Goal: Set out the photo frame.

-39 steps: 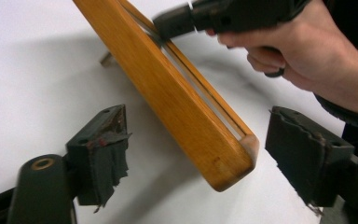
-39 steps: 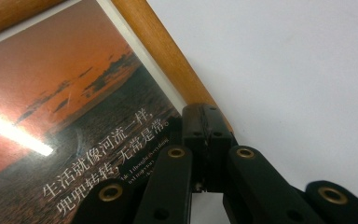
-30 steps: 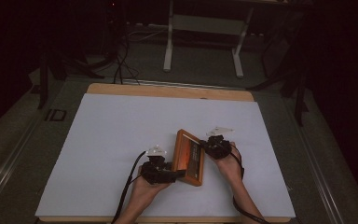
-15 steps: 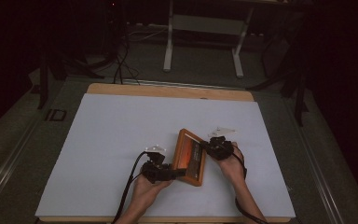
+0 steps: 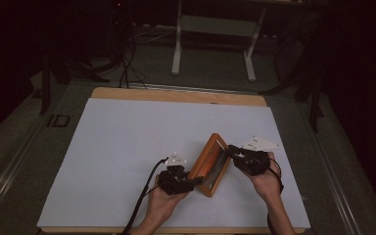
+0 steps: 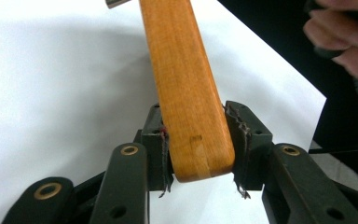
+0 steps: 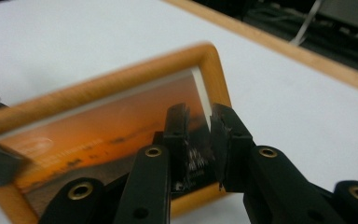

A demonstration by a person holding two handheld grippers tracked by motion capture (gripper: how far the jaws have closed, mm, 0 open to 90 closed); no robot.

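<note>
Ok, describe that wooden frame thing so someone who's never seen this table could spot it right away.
Start at the white table edged in light wood, then look to its near right part, between the person's two hands. There a picture frame is held between the left gripper and right gripper. It is the one orange-brown wooden thing, rounded at the corners, with an orange sunset-like picture inside.

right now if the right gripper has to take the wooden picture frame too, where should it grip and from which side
Probably the frame's long wooden rail on the right gripper's side, coming in from the right. The frame stands tilted on edge, and the left gripper already clamps the opposite rail, which fits between the pads. In the right gripper view, the jaws sit in front of the picture face, which offers nothing to pinch.
</note>
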